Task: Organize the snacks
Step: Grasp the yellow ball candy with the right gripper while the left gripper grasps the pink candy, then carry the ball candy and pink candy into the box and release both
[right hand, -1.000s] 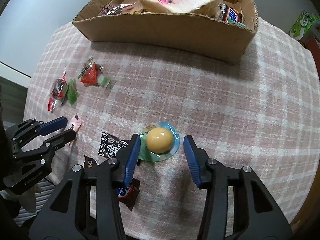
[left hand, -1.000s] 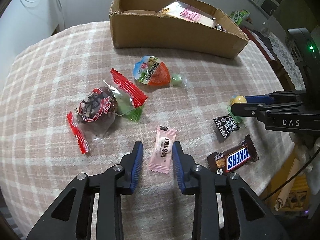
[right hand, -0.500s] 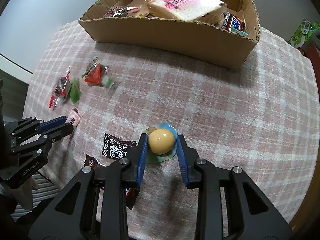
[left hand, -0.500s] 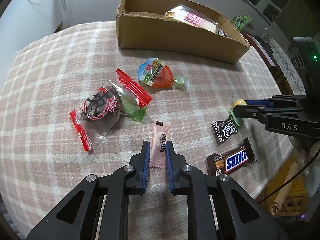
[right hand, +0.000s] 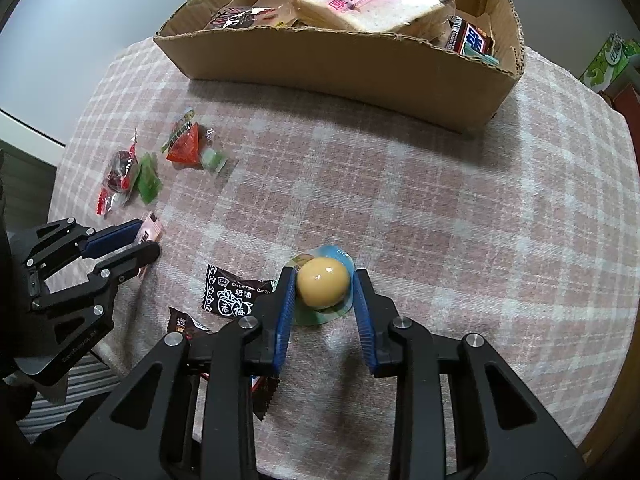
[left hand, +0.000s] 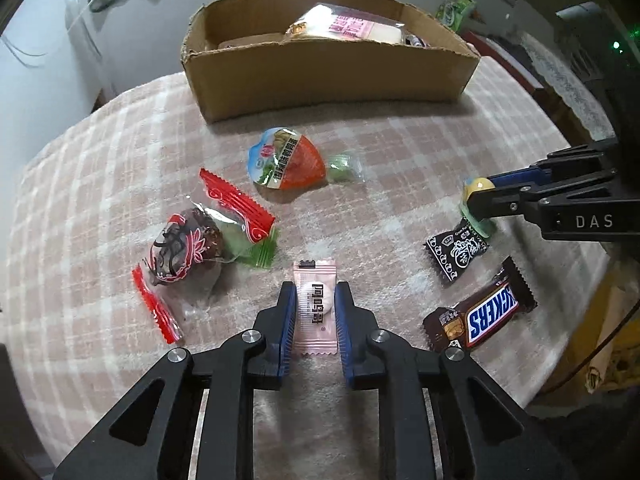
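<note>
Lifting both catches straight up before swinging to the cardboard box (left hand: 328, 76) seems wisest: left gripper (left hand: 316, 312) jaws clamped on the pink candy (left hand: 315, 308), right gripper (right hand: 322, 292) jaws clamped on the yellow jelly cup (right hand: 321, 287).

Dim, soft light; fisheye-warped edges.

Box (left hand: 328, 76) sits at far edge of table (left hand: 100, 184), bread (right hand: 372, 4) inside. Jelly cup (left hand: 286, 160) near box; chocolate bar (left hand: 480, 312) right of sachet (left hand: 316, 308), plum pack (left hand: 180, 248) left.
</note>
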The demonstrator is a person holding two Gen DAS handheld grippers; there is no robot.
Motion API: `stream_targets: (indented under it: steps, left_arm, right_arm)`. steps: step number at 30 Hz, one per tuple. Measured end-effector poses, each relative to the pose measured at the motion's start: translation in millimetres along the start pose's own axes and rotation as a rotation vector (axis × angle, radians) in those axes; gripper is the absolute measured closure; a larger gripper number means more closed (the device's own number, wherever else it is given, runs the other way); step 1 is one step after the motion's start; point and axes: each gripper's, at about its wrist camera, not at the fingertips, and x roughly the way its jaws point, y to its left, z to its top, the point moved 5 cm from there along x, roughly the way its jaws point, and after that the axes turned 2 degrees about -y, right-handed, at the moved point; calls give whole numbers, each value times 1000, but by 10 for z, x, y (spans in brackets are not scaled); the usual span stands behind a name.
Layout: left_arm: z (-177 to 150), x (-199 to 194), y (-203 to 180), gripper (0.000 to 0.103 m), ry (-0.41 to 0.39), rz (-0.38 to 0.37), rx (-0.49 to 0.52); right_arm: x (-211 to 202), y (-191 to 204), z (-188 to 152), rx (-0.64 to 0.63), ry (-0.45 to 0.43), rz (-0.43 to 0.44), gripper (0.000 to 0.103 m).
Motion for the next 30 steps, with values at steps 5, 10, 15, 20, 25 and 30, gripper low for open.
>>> stream_targets:
  steps: [5, 10, 15, 20, 25, 30]
  left_arm:
    - [-20, -74, 130, 86, -18, -38, -102]
    - [-3, -237, 209, 86, -40, -65, -142]
    - [104, -395, 221, 86, -75, -83, -155]
    - [335, -525, 217, 86, -122, -100, -153]
    - [635, -593, 271, 86, -171, -114, -156]
    - [873, -627, 344, 86, -205, -112, -147]
  right_arm:
    - [-4, 3, 16, -3, -12, -1, 73]
    - [-70, -5, 22, 1, -29, 11, 73]
    - [-192, -39, 40, 6, -49, 17, 74]
    - [-388, -103, 106, 21, -84, 26, 74]
    - [-654, -222, 280, 34, -142, 25, 74]
    - [-891, -322, 537, 37, -197, 14, 74]
